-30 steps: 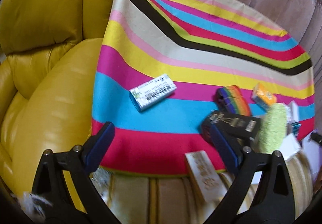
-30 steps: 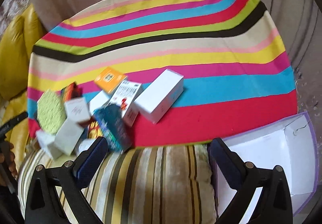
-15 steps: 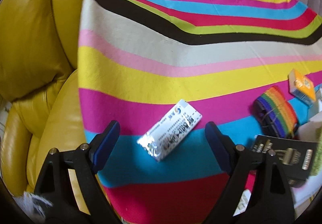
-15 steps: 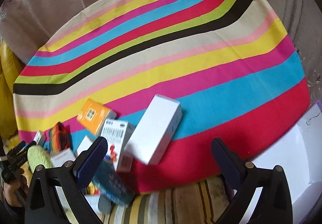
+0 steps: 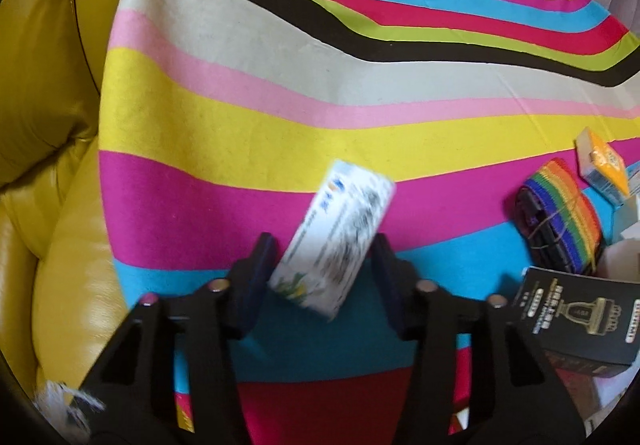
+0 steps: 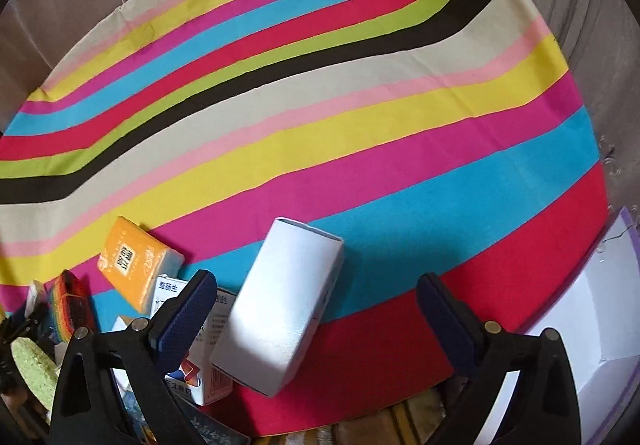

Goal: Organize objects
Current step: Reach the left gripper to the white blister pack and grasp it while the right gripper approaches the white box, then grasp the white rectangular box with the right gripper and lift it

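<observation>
Left gripper [image 5: 322, 257] open, jaws straddling the white medicine carton [image 5: 334, 237] on the striped cloth [image 5: 280, 93]. Light, crushable cardboard: pinch long sides, gently. Right gripper [image 6: 316, 309] open, empty.

A flat white printed cardboard box [image 5: 338, 241] lies slanted across the magenta and blue stripes; a larger plain white rectangular box [image 6: 280, 309] rests tilted, its near left edge overlapping a small printed white carton [image 6: 208, 373]; an orange packet [image 6: 136, 257] lies just beyond.
</observation>
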Motion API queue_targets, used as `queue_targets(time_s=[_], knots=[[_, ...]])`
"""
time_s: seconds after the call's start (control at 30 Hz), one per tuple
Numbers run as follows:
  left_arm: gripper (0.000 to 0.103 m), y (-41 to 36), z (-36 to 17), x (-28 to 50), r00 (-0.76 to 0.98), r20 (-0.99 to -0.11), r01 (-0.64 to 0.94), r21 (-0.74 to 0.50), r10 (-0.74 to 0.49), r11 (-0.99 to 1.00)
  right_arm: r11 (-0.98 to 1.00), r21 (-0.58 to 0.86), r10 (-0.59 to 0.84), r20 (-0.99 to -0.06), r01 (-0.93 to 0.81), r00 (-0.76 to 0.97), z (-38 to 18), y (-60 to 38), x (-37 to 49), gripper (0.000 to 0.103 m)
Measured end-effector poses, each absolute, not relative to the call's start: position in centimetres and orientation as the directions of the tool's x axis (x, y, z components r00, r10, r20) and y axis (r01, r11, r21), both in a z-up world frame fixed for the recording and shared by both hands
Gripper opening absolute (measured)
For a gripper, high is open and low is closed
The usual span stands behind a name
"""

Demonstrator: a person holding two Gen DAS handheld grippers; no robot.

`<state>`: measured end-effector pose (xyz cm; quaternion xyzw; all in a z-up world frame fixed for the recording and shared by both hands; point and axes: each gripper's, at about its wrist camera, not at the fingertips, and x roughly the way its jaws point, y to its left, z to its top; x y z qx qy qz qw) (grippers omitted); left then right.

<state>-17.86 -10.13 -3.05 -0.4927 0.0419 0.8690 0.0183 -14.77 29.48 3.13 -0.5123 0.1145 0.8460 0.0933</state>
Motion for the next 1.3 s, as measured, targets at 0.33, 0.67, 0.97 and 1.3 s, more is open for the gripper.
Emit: queue_targets(time_s=[0.33,0.67,0.97,1.3], knots=[[0.038,-10.2,-3.3,-17.1,-0.499,-0.866,-0.054,-0.004,0.030,-0.999,-0.941,0.126,0.026,-0.898,-0.315,-0.439,2.7,31.2,-14.2,0.094],[0.037,-10.1,-2.2,-15.9,-0.524,-0.849,-0.018,-0.061,0.061,-0.998,-0.963,0.024,0.086,-0.917,-0.268,-0.390,1.5,30.5,-14.1,0.073],[0.037,-9.9,-0.3,-13.7,-0.583,-0.810,0.036,-0.108,0.067,-0.994,-0.973,0.058,0.041,-0.909,-0.224,-0.415,1.6,30.5,-13.1,0.038],[0.037,-8.5,2.2,-8.8,-0.659,-0.749,0.103,-0.176,0.065,-0.979,-0.990,0.019,0.057,-0.855,-0.140,-0.515,3.8,29.5,-10.2,0.037]])
